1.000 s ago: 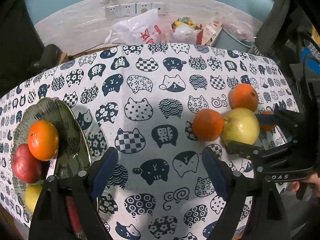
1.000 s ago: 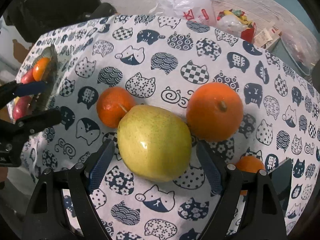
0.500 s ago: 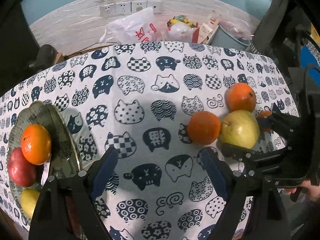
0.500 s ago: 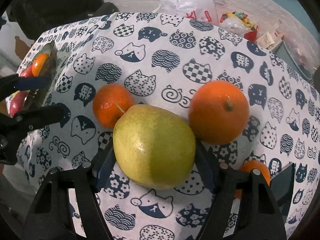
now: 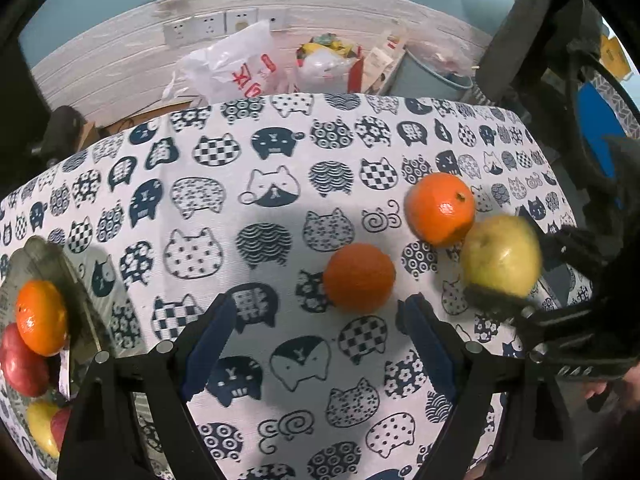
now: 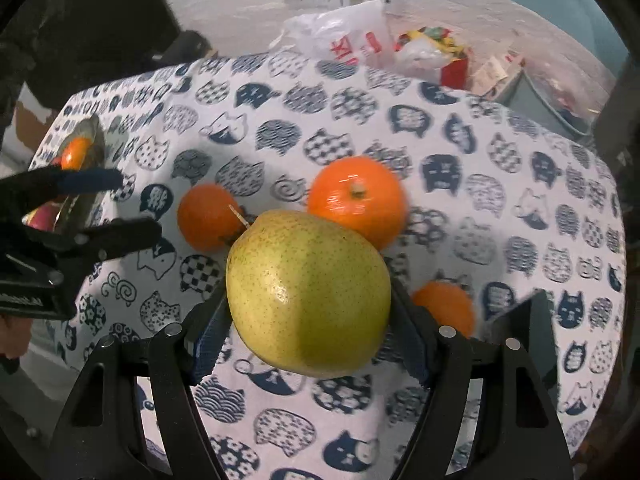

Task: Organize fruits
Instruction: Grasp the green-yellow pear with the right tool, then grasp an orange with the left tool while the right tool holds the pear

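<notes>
R hand-held gripper (image 6: 310, 316) clamped on pear (image 6: 308, 292), raised just over bench (image 6: 500, 208) near 2 oranges. L hand-held gripper (image 5: 316, 340) jaws apart, nothing held, next to plate (image 5: 76, 280) w/ fruit.

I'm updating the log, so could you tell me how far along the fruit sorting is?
Partly done: the plate already holds an orange, red fruit and a yellow one. In hand: the right gripper is shut on the pear. Left: three oranges on the tablecloth. The left gripper is open, empty.
</notes>
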Available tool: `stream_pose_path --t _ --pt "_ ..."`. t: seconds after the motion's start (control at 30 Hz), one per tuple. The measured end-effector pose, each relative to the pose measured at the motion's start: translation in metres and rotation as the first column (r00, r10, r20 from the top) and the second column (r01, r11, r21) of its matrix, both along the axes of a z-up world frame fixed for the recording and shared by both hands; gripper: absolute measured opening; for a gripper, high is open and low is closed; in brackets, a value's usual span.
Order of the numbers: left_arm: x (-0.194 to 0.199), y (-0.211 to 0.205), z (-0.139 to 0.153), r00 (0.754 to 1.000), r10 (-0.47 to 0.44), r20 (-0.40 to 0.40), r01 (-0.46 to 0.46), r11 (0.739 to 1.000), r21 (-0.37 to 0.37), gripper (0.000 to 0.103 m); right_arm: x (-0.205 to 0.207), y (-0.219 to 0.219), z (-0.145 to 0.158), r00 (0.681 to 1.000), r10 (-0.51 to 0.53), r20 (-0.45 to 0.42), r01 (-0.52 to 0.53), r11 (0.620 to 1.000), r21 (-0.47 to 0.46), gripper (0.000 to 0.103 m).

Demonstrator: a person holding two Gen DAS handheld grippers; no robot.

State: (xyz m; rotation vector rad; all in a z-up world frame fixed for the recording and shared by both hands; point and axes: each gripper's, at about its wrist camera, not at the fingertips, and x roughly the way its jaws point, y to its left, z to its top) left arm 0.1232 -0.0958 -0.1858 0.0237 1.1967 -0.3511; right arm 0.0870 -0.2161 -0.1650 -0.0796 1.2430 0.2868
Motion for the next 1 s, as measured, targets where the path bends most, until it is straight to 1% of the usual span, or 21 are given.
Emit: stream_pose_path --t 0.27,0.53,0.7,0.77,0.83,0.9,0.93,0.97,1.0 --pt "0.008 -0.024 -0.009 0.999 -0.032 -0.015 0.033 0.999 0.016 0.087 0.002 -0.035 0.014 0.996 -0.09 0.02 0.089 0.995 0.032 0.074" --pt "0.016 -0.04 -0.024 0.998 -0.049 -0.033 0.05 0.998 0.045 0.087 0.0 -0.052 0.015 0.992 -0.121 0.026 0.119 0.992 0.052 0.074" --pt "0.02 -0.042 -0.032 0.998 -0.046 -0.034 0.048 0.998 0.049 0.087 0.002 -0.061 0.013 0.99 -0.14 0.025 0.138 0.988 0.063 0.074" --pt "0.021 -0.043 -0.037 0.998 -0.047 -0.042 0.049 0.998 0.05 0.084 0.003 -0.063 0.014 0.989 -0.144 0.026 0.141 0.988 0.068 0.074" --pt "0.022 -0.044 -0.04 0.997 -0.05 -0.051 0.052 0.997 0.051 0.076 0.003 -0.064 0.014 0.989 -0.143 0.027 0.14 0.987 0.073 0.074" --pt "0.023 -0.045 -0.042 0.997 -0.058 -0.047 0.061 0.996 0.063 0.071 0.004 -0.063 0.014 0.99 -0.139 0.028 0.137 0.988 0.074 0.074" --pt "0.023 -0.047 -0.042 0.997 -0.064 -0.042 0.067 0.995 0.069 0.065 0.004 -0.063 0.014 0.99 -0.137 0.029 0.135 0.988 0.074 0.074" --pt "0.023 -0.048 -0.042 0.997 -0.07 -0.04 0.073 0.994 0.076 0.062 0.004 -0.062 0.014 0.99 -0.135 0.03 0.132 0.988 0.074 0.074" --pt "0.023 -0.049 -0.042 0.997 -0.072 -0.036 0.075 0.994 0.078 0.054 0.005 -0.061 0.014 0.991 -0.133 0.03 0.13 0.989 0.075 0.074"
